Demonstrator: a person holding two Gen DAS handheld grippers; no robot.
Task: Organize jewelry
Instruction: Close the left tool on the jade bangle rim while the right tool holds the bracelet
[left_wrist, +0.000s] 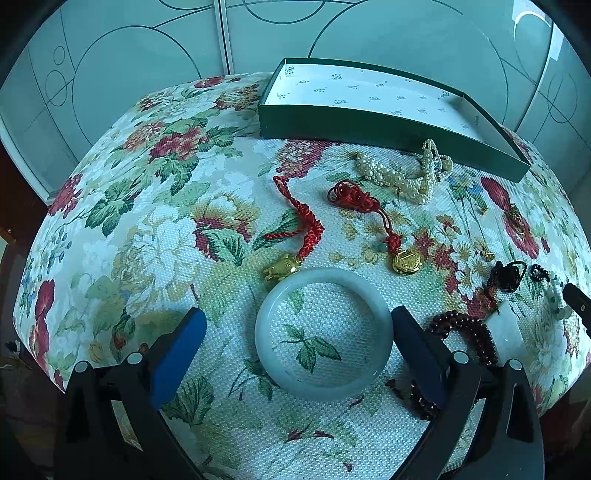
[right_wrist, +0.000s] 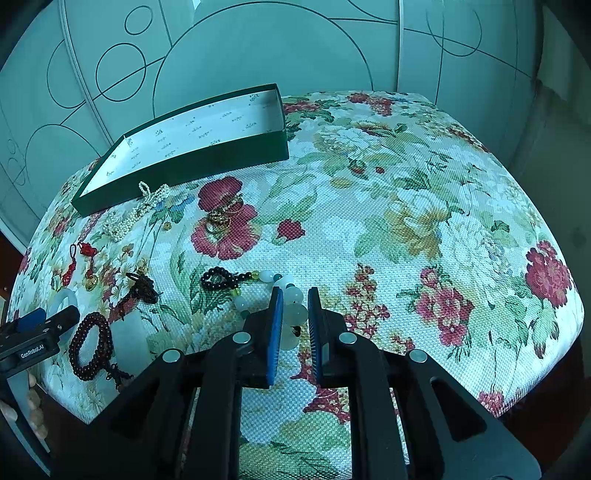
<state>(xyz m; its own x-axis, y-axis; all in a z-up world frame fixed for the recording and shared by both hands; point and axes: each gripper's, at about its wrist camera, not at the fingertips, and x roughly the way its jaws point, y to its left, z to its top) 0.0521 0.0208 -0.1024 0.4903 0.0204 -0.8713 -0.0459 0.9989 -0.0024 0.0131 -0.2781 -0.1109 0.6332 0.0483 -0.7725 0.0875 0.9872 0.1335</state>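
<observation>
**Two claws poised over jewelry on a flowered desk, box waiting empty**

A desk (left_wrist: 155, 206) covered in a floral cloth fills both views. At its far edge sits a shallow green box (left_wrist: 369, 122), open, with a white printed lining and nothing in it.

All the jewelry lies loose on the cloth in front of the box. Nearest the box is a heap of pearl strands (left_wrist: 402, 173). Below it lie two red knotted cords, one ending in a gold animal charm (left_wrist: 280, 267), the other in a round gold pendant (left_wrist: 406, 261). A pale green bangle (left_wrist: 323, 332) lies flat, close to the left camera. A dark red bead bracelet (left_wrist: 463, 332) is just beside it to the right.

The left claw (left_wrist: 299, 354) stands wide apart, its blue pads on either side of the bangle; the right-hand pad looks close to the rim, the other well clear.

The right claw (right_wrist: 295, 317) is nearly together, clamped on the pale round beads of a bead string (right_wrist: 258, 284) whose dark end trails left on the cloth.

Judging by the empty box, sorting has barely begun. The step in hand looks like picking up: the bead string is gripped, the bangle only straddled. Next, the left claw would need to close on the bangle, and each piece would need lifting clear and carrying to the box.
</observation>
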